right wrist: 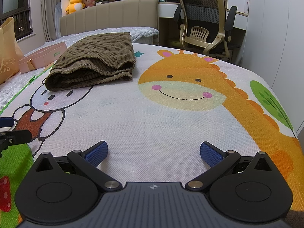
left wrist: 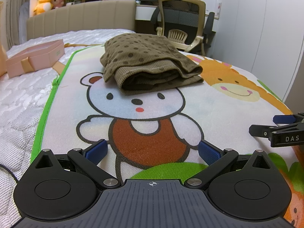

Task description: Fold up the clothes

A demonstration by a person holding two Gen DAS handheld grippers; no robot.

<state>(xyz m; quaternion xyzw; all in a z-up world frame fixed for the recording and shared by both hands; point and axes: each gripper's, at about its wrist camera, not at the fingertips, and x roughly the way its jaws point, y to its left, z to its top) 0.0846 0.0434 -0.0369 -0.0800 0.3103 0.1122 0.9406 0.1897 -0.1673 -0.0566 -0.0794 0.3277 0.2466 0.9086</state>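
A brown ribbed garment with dark dots (left wrist: pixel 150 62) lies folded in a thick stack on the cartoon mat (left wrist: pixel 152 114), over the top of the printed bear's head. The right wrist view has the same garment (right wrist: pixel 95 60) at upper left. My left gripper (left wrist: pixel 152 150) hovers low over the bear's orange body, well short of the garment, open and holding nothing. My right gripper (right wrist: pixel 153 151) is open too, over bare white mat below the printed giraffe. The right gripper's fingers (left wrist: pixel 275 129) also show at the right edge of the left wrist view.
A pink gift box (left wrist: pixel 36 57) sits on the white quilted bed to the left of the mat, with a tan paper bag (right wrist: pixel 7 47) beside it. A beige headboard (left wrist: pixel 81 19), plush toys and an office chair (right wrist: pixel 205 24) stand behind the bed. A white wardrobe lines the right.
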